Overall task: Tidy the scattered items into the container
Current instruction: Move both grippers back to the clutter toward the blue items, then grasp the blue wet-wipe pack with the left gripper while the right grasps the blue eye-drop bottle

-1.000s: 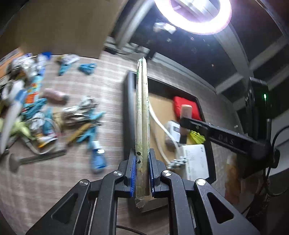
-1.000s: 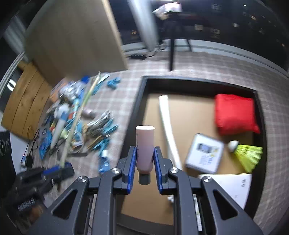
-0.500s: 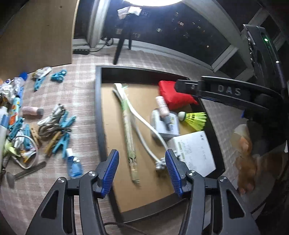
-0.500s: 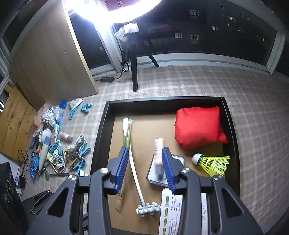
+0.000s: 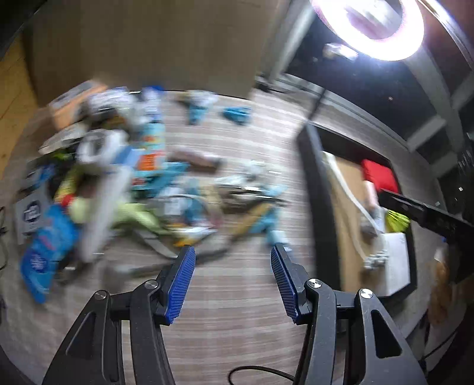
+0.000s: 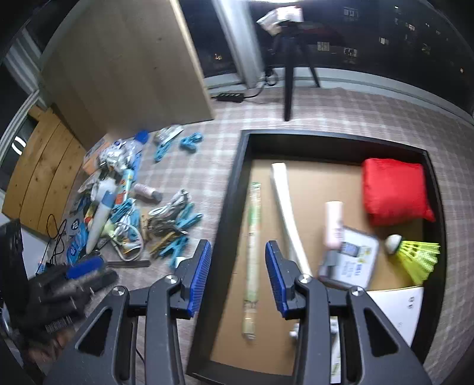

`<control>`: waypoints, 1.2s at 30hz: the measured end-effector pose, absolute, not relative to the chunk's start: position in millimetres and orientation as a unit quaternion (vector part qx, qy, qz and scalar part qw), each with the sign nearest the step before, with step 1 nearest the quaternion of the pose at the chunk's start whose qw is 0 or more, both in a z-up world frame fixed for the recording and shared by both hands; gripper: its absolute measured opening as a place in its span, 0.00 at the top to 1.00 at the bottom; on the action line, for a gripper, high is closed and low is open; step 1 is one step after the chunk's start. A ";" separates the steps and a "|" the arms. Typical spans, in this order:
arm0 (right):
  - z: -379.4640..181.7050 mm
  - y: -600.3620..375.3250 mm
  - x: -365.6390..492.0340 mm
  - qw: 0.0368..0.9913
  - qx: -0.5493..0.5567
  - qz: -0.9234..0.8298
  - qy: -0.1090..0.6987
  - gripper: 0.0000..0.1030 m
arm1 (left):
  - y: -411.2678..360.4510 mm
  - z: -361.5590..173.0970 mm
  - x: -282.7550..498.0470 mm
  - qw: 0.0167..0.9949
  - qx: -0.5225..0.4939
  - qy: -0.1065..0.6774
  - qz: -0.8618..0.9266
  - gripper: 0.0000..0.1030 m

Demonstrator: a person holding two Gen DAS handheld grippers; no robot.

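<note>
Checked grey floor cloth under lamp glare | scattered pile of blue pegs, tubes and cables beside black-rimmed cardboard-floored tray | left gripper and right gripper jaws spread, empty | advice: steady the blurred left, single out one peg at the pile's edge.

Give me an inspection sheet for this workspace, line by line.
Surface: checked grey carpet.
Job's things: black tray holds a long greenish tube, white curved strip, pink bottle, red pouch, yellow shuttlecock, white booklet.
Clutter: pile left of the tray: blue clothes pegs, white charging cable, pink tube.
Grippers: left tongs open, empty, over the carpet; right tongs open, empty, above the tray's left rim.
Cables: power strip by the window.
Surroundings: wooden panel, tripod, ring light.
</note>
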State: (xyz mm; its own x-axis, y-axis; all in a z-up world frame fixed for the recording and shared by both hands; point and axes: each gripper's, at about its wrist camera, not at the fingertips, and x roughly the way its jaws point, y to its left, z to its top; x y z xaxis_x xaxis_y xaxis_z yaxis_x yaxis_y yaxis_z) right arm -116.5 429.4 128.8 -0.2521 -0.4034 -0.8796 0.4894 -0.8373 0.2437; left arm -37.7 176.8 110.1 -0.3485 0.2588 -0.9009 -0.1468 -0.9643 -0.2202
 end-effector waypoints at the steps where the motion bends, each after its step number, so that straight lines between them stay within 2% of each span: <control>1: 129.4 424.8 -113.1 0.284 0.542 -0.790 0.041 0.63 | 160.5 109.4 -39.1 0.115 -0.558 -0.051 0.820 0.51; 10: 110.3 375.1 -75.6 0.290 0.561 -0.773 0.060 0.64 | 35.3 101.0 -32.4 0.065 -0.561 -0.082 0.821 0.49; 13: 93.1 355.3 -64.4 0.287 0.572 -0.764 0.082 0.64 | 6.7 94.6 -29.6 0.062 -0.565 -0.080 0.819 0.42; 15: 81.9 343.3 -58.4 0.284 0.578 -0.759 0.098 0.64 | -2.9 92.5 -29.9 0.067 -0.566 -0.078 0.818 0.30; 16: 78.3 339.5 -57.5 0.282 0.581 -0.757 0.103 0.63 | -6.8 91.7 -30.6 0.071 -0.567 -0.071 0.817 0.28; 20: 61.8 326.6 -52.6 0.269 0.591 -0.749 0.131 0.63 | -3.9 84.4 -40.3 0.085 -0.576 -0.013 0.813 0.27; 24: 47.4 321.9 -56.2 0.253 0.606 -0.740 0.144 0.56 | 3.3 68.4 -53.7 0.097 -0.591 0.041 0.800 0.26; 28: 40.8 320.1 -58.3 0.244 0.611 -0.736 0.157 0.56 | 7.1 51.4 -62.2 0.104 -0.605 0.088 0.785 0.26; 34: 30.6 317.8 -63.0 0.240 0.624 -0.726 0.159 0.55 | 6.0 39.0 -69.2 0.119 -0.614 0.089 0.775 0.27; 36: 29.8 315.9 -63.1 0.242 0.624 -0.725 0.163 0.55 | 4.2 35.1 -68.5 0.126 -0.619 0.078 0.771 0.34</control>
State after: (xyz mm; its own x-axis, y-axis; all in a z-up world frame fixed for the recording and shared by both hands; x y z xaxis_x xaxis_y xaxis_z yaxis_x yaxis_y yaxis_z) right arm -63.1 315.9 29.8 -0.1046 -0.1476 -0.9835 0.5533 -0.8304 0.0658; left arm -68.5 4.2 35.1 -0.2017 0.0990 -0.9744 -0.2912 -0.9560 -0.0369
